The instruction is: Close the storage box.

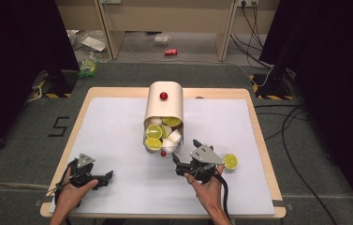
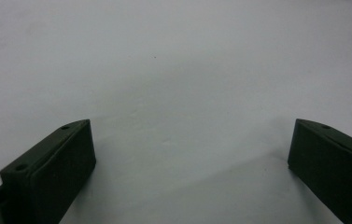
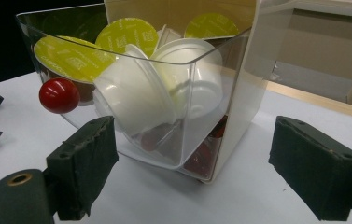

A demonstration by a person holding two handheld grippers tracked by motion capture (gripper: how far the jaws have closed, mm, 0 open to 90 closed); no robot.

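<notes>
Bin, clear plastic drawer pulled open at the front of a cream dispenser, sits just ahead of the right tongs; in the right gripper view it stands between and beyond the 2 jaws, untouched. Bin packed with pods: green-lidded ones toward the back, white cups on their sides at the front wall. Red knob on the bin's front, above the near jaw at left. 2nd red knob on top of the dispenser.

Right tongs: jaws wide apart, holding nothing, pointed at the bin. Right hand grips them from behind.

1 loose green pod on the table just beside the right tongs, on their outer side.

Left tongs well apart from the bin, low on the white table; jaws wide apart over bare surface, nothing between them. Left hand around the handle
</notes>
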